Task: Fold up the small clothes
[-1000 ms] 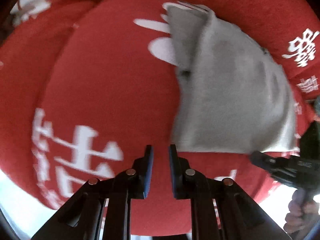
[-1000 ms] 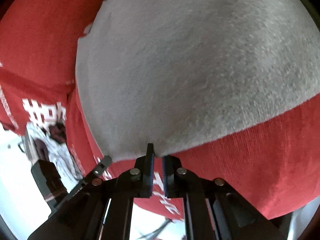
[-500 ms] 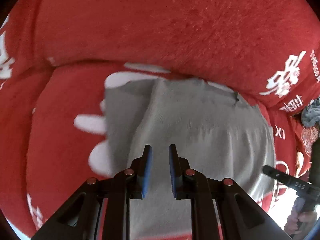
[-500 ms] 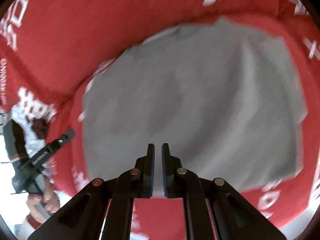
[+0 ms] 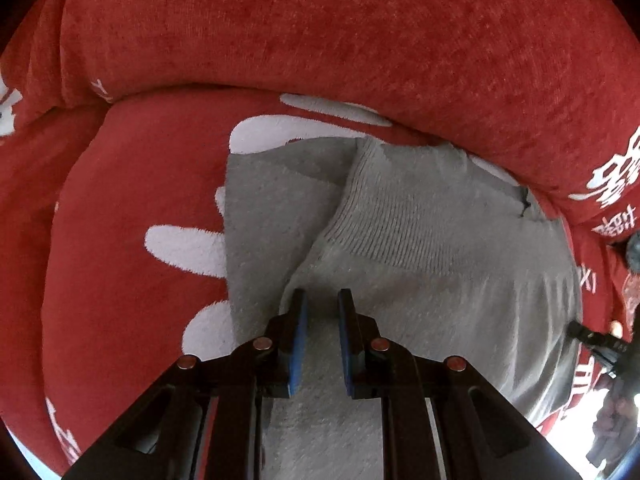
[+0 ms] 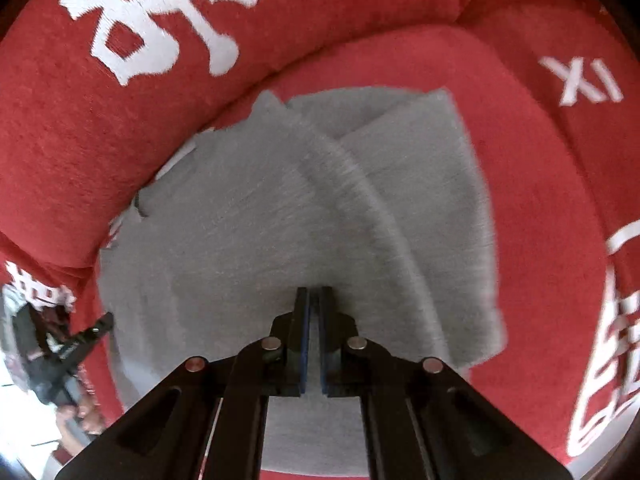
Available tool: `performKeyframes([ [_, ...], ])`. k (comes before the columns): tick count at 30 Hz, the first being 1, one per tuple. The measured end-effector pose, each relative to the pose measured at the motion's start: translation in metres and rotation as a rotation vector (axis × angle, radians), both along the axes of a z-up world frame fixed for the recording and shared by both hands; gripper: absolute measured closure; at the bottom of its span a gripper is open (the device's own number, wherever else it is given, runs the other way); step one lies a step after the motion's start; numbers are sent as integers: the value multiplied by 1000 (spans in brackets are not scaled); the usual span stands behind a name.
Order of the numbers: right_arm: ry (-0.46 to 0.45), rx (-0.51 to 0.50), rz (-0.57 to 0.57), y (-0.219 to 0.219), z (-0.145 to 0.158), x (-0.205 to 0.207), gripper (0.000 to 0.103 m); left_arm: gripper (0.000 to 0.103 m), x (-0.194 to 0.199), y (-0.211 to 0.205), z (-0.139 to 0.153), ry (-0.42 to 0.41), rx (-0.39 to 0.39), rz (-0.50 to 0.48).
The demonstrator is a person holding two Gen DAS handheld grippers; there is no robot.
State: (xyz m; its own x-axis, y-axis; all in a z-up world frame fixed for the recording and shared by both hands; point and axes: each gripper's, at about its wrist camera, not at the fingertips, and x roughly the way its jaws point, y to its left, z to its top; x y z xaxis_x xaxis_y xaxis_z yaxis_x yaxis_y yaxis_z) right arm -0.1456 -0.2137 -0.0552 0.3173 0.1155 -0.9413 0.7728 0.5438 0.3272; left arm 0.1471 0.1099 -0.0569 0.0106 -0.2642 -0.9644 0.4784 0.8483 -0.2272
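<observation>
A grey knitted garment (image 5: pixel 440 280) lies folded on the red sofa seat (image 5: pixel 132 200), its ribbed band (image 5: pixel 400 220) on top near the middle. My left gripper (image 5: pixel 322 296) hangs just above the garment beside that band, jaws a narrow gap apart with nothing between them. In the right wrist view the garment (image 6: pixel 240 220) shows a long fold ridge running diagonally. My right gripper (image 6: pixel 315 292) hovers over its near part, shut and holding nothing. Each gripper also appears at the edge of the other's view, as the right gripper (image 5: pixel 600 344) and the left gripper (image 6: pixel 80 340).
The red backrest cushion (image 5: pixel 320 32) with white characters rises right behind the garment. The seat cushion (image 6: pixel 540 200) carries white printed letters. A person's hand (image 6: pixel 76 420) grips the left tool at the sofa's front edge, over pale floor.
My right gripper let go of the garment's edge, pulled back higher and closed. My left gripper moved from over the bare red cushion to above the garment, which now lies folded over.
</observation>
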Motion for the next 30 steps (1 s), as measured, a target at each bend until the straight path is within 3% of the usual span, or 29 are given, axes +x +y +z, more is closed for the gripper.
performKeyframes([
  [5,16,-59,-38,-21,13,-6,100,86,-4,-5,-2,-27,47,-1],
  [10,-22,-82,59,-29,20,13,96,86,-8,-13,-3,-49,80,0],
  [14,93,-100,94,-31,-2,24,97,86,-11,-16,-2,-60,99,4],
  [15,86,-103,72,-34,-2,21,98,86,-11,-17,-2,-58,104,8],
  [19,93,-76,-18,-49,2,-1,98,86,-12,-21,1,-48,141,27],
  [23,72,-55,3,-44,18,-22,96,86,-18,-27,5,-46,188,29],
  [30,43,31,-9,-24,29,-41,96,86,-45,-27,23,-8,195,14],
])
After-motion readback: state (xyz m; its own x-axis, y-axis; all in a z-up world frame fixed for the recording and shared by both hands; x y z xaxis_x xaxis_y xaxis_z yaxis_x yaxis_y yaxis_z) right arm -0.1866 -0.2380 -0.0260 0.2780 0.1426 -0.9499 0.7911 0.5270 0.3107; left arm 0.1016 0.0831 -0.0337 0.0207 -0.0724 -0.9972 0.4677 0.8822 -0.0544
